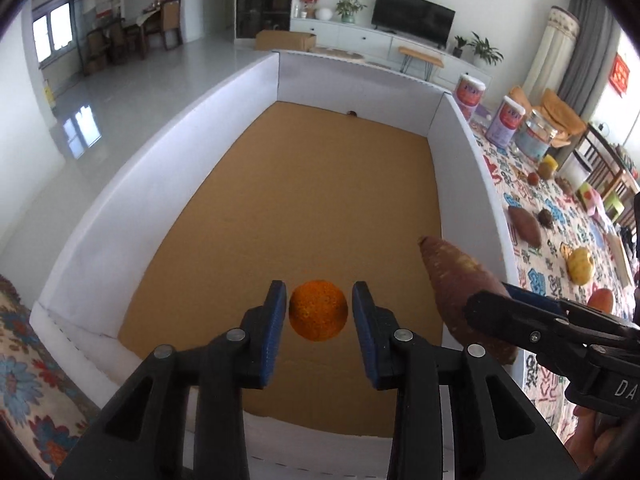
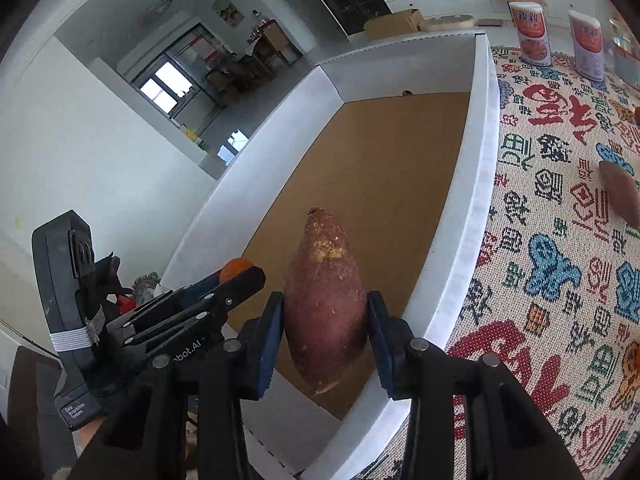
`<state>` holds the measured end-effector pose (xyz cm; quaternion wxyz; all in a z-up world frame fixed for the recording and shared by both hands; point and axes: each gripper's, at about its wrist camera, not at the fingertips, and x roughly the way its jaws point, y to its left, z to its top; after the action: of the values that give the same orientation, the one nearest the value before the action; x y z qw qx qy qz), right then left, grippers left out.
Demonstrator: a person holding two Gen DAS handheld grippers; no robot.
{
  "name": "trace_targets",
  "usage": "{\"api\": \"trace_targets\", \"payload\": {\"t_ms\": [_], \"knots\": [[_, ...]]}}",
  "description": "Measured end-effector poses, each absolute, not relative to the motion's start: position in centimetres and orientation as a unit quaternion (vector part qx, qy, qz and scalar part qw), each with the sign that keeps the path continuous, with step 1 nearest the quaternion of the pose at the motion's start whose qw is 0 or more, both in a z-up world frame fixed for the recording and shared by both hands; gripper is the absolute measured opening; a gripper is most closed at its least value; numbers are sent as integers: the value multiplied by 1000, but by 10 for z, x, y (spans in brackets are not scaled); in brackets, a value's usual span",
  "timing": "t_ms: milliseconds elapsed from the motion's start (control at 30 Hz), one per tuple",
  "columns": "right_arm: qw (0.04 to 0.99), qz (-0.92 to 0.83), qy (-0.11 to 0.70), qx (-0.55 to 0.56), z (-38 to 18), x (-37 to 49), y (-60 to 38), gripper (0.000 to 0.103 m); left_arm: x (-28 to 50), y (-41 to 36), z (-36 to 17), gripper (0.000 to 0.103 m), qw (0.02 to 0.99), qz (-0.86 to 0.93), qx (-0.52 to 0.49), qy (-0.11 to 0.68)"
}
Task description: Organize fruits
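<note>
A white-walled box (image 1: 160,168) with a brown cardboard floor lies ahead in both views (image 2: 484,168). In the left wrist view my left gripper (image 1: 319,312) is open over the box's near end, with an orange (image 1: 318,310) between its blue pads and small gaps on both sides. My right gripper (image 2: 326,312) is shut on a reddish-brown sweet potato (image 2: 325,300), held above the box's right wall; the potato (image 1: 464,288) also shows at the right of the left wrist view. The orange (image 2: 236,268) peeks past the left gripper in the right wrist view.
On the patterned tablecloth (image 2: 552,280) right of the box lie another sweet potato (image 1: 524,226), a yellow fruit (image 1: 580,266), a reddish fruit (image 1: 600,300) and small dark fruits. Tall cans (image 1: 506,122) stand at the back right. A floral cloth (image 1: 24,380) lies left of the box.
</note>
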<state>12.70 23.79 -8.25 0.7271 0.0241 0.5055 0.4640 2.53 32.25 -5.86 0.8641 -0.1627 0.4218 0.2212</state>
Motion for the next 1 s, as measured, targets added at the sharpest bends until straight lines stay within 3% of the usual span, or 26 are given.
{"api": "trace_targets", "payload": {"t_ms": [67, 167, 200, 233, 400, 500, 700, 1000], "knots": [[731, 460, 503, 28, -81, 129, 235, 44, 27, 316, -57, 64, 867, 226, -155, 415], [747, 455, 484, 39, -70, 135, 214, 45, 29, 301, -48, 85, 879, 229, -131, 396], [758, 450, 470, 42, -63, 136, 200, 49, 29, 295, -44, 88, 884, 227, -124, 390], [769, 444, 457, 43, -57, 137, 186, 51, 31, 287, -41, 89, 888, 222, -118, 384], [863, 335, 375, 50, -37, 140, 60, 84, 44, 229, -27, 89, 910, 140, -119, 372], [903, 207, 370, 66, -50, 152, -34, 97, 56, 177, -26, 95, 918, 69, -115, 372], [889, -46, 450, 78, -123, 207, -197, 98, 109, 91, -71, 96, 905, 1, -101, 413], [887, -77, 454, 40, -162, 278, -257, 103, 174, 94, -138, 96, 895, 109, -52, 429]]}}
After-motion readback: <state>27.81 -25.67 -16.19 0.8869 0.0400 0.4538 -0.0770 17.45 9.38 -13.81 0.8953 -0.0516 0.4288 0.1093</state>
